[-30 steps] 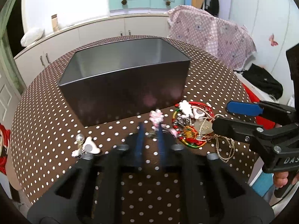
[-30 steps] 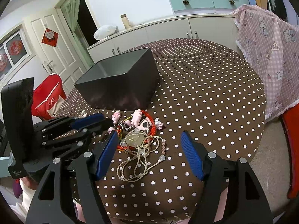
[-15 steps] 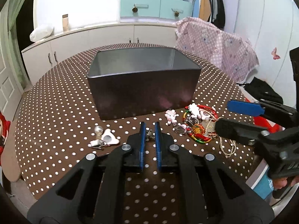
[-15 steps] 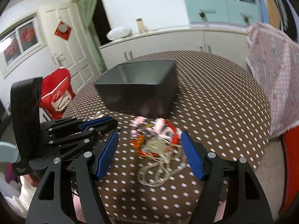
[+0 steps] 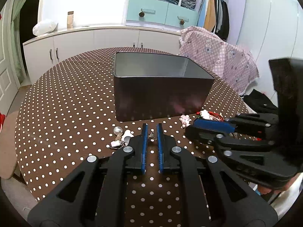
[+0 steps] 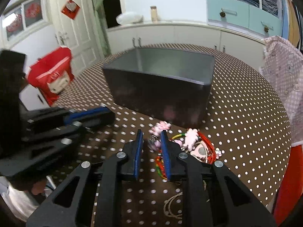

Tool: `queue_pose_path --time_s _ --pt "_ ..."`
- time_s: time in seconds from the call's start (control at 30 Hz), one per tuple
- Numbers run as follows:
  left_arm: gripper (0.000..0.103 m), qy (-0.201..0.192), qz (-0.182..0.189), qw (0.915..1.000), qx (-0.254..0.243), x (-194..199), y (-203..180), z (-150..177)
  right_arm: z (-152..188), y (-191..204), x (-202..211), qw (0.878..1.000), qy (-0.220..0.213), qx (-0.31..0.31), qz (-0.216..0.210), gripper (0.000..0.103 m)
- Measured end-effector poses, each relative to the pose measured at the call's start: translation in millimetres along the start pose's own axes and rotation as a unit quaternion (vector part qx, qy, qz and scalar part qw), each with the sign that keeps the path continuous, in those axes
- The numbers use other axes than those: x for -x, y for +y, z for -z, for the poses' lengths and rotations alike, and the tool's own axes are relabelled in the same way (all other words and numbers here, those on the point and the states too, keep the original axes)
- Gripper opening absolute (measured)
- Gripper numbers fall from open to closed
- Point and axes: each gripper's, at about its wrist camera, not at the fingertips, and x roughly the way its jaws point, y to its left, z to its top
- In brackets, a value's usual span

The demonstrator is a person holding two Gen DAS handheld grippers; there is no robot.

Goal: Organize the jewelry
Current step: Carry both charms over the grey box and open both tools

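- On the dotted worktop [image 5: 66, 113], I hold the left gripper [image 5: 151, 132] narrow, clamped on a small metal charm [image 5: 151, 134], short of the dark box [image 5: 161, 98].
- Right gripper [image 6: 151, 141]: its jaws are closing around a pink charm [image 6: 155, 144] at the edge of the tangled jewelry pile [image 6: 198, 147]; whether the pads press yet, I cannot tell.
- Risk: cords [image 6: 172, 206] and the red bangle [image 6: 208, 143] interlock, so lifting may drag the whole pile along.
- Risk: the two grippers sit near each other; crossing paths toward the box could knock a charm loose.
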Motion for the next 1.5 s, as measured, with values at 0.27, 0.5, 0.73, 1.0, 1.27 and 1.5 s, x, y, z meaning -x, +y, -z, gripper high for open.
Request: queue_pose_path --time_s 0.27,0.5,0.73,1.0,1.27,1.5 --pt "0.010 -0.003 0.014 0.9999 0.009 -5.0 6.8 -3.3 2.4 2.8 -0.4 1.000 0.000 0.009 0.014 0.010" --pt "0.010 -0.006 0.015 0.9998 0.009 -1.4 9.7 -5.5 -1.1 -11.5 6.4 0.998 0.002 -0.044 -0.035 0.010" --pt "0.010 -0.017 0.019 0.9997 0.000 4.5 4.2 -15.1 -11.7 -15.0 29.2 0.997 -0.028 -0.055 -0.053 0.010" --pt "0.010 -0.045 0.019 0.9987 -0.013 14.1 0.8 -29.3 -24.6 -17.0 42.8 0.995 -0.054 -0.056 -0.065 0.010" --pt "0.010 -0.073 0.016 0.9968 -0.027 20.1 -2.0 -46.7 -50.4 -21.6 53.3 0.992 -0.087 -0.054 -0.073 0.010" --pt "0.010 -0.086 0.014 0.9955 -0.037 16.6 -3.8 -60.4 -69.2 -24.8 53.2 0.991 -0.106 -0.053 -0.068 0.010"
